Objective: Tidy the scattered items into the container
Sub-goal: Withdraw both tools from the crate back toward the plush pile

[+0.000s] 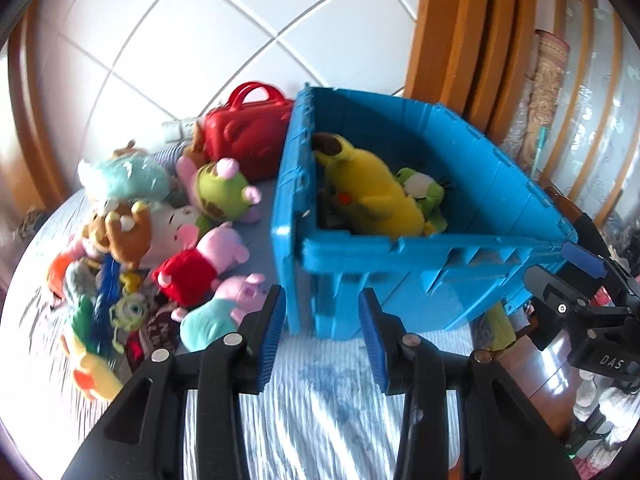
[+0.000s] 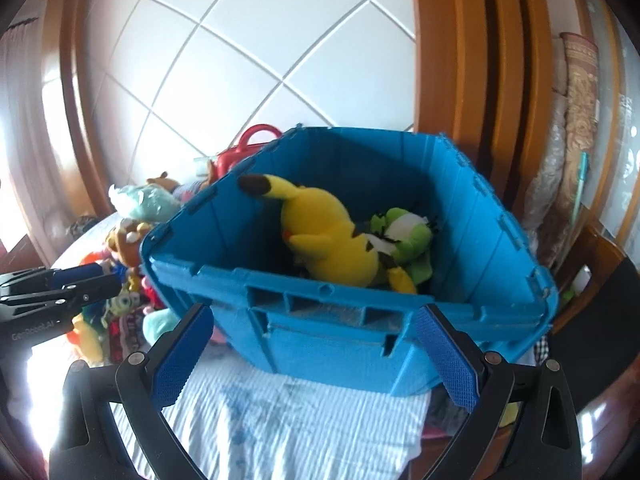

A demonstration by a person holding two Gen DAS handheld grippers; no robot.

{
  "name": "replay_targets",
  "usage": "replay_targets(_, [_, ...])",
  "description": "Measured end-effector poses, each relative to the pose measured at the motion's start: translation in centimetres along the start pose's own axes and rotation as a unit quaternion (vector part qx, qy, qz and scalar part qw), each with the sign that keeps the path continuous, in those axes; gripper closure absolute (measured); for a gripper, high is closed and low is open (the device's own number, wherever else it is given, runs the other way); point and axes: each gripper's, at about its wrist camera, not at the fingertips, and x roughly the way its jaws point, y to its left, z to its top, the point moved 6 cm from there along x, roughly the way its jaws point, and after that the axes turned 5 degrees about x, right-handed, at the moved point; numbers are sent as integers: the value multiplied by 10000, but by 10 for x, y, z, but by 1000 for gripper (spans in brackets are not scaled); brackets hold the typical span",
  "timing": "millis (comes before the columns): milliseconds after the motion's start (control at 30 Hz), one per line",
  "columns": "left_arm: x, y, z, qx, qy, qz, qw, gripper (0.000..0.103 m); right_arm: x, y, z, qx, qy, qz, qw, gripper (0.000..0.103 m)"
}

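A blue plastic crate (image 1: 400,248) (image 2: 320,290) stands open on the striped bedsheet. A yellow plush (image 1: 368,196) (image 2: 324,236) and a green plush (image 1: 424,196) (image 2: 408,236) lie inside it. Left of the crate is a heap of soft toys, among them a pink pig in a red dress (image 1: 196,264), a pink pig in teal (image 1: 224,312) and a green round plush (image 1: 224,192). My left gripper (image 1: 322,328) (image 2: 100,280) is open and empty, near the crate's front left corner beside the teal pig. My right gripper (image 2: 314,360) (image 1: 568,276) stands wide open and empty before the crate's front wall.
A red hard case (image 1: 248,136) stands behind the toy heap against the white padded headboard (image 1: 200,40). Wooden frames (image 2: 460,60) and a curtain rise at the right. A dark wooden surface (image 1: 540,368) lies beside the bed at lower right. Bare sheet (image 2: 280,420) lies in front of the crate.
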Motion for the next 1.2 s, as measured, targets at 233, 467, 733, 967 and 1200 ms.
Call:
replay_targets(233, [-4,42,-37,-582,282,650,9958,66,17,23,-19,-243,192,619,9976,0])
replay_targets(467, [-33,113,-78,-1199,361,1259,9841,66,33,70,-38,-499,463,1116,9914,0])
replay_targets(733, [-66,183,-114,-1285,248,1286,9830,66,21,124,-50,-456,380,1141,9917,0])
replay_targets(967, [-97,245,-150,-1308,155,596,9895,66,9,190,-75,-443,431,991,9932,0])
replay_targets(1200, [-106,287,-182,-1074,415,568,9917,34,5,249,-110,-357,564,967,9931,0])
